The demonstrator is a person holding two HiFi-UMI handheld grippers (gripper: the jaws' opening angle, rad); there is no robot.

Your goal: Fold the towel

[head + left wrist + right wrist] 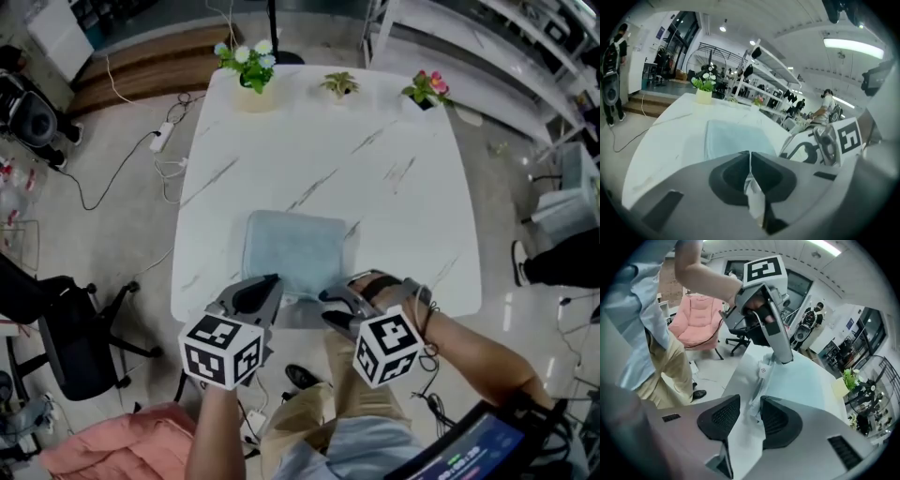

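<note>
- Your left gripper (pixel 750 157) has its jaws closed together, pinching the near edge of the towel (pixel 292 251).
- Your right gripper (pixel 750 404) has its jaws apart. The towel's edge runs between them, unclamped.
- The towel lies on the white table (pixel 403 169), near its front edge, with both grippers at the towel's near side.

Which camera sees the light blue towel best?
The head view: nearly the whole towel shows from above, spread on the table. The left gripper view shows it at a low slant; the right gripper view shows mostly its near edge.
</note>
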